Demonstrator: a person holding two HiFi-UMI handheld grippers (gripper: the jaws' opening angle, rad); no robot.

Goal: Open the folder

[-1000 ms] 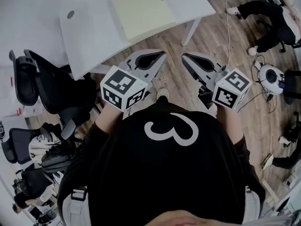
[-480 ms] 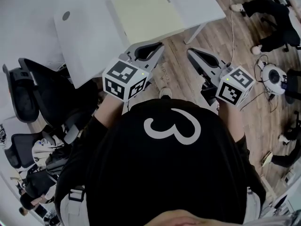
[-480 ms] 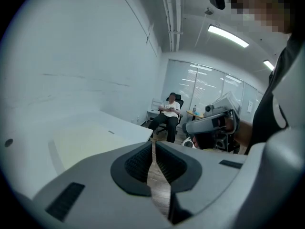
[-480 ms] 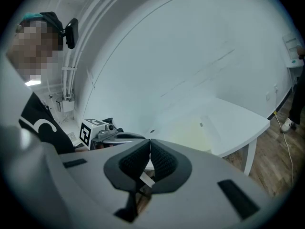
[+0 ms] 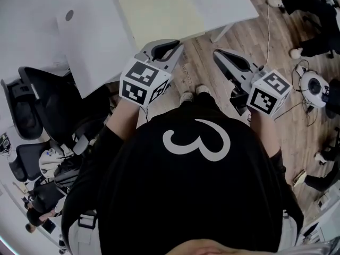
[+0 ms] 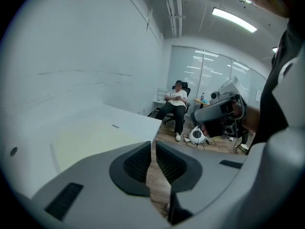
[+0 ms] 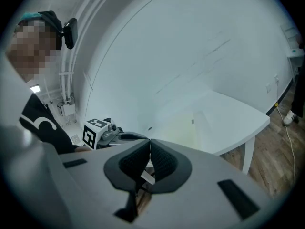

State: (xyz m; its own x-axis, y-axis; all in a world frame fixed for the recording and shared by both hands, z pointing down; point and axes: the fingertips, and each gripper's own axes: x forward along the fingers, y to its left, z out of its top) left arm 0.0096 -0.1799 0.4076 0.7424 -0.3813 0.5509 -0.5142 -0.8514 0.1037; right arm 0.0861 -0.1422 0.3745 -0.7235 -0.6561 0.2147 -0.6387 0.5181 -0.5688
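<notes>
A pale yellow folder [image 5: 159,9] lies flat and closed on the white table [image 5: 90,47]. It also shows in the left gripper view [image 6: 90,135] and, faintly, in the right gripper view [image 7: 183,125]. My left gripper [image 5: 174,45] hangs at the table's near edge, just short of the folder, its jaws shut with nothing between them [image 6: 153,144]. The right gripper [image 5: 219,52] is over the wooden floor beside the table's right corner, apart from the folder. Its jaws meet at the tips and hold nothing [image 7: 149,141].
Black office chairs [image 5: 48,105] crowd the floor to the left of the table. A table leg [image 5: 220,33] stands between the grippers' tips. A round white device [image 5: 311,86] with cables and seated people [image 5: 313,9] are at the right.
Both grippers have moved forward toward the table, the left one reaching its near edge. The folder has not moved.
</notes>
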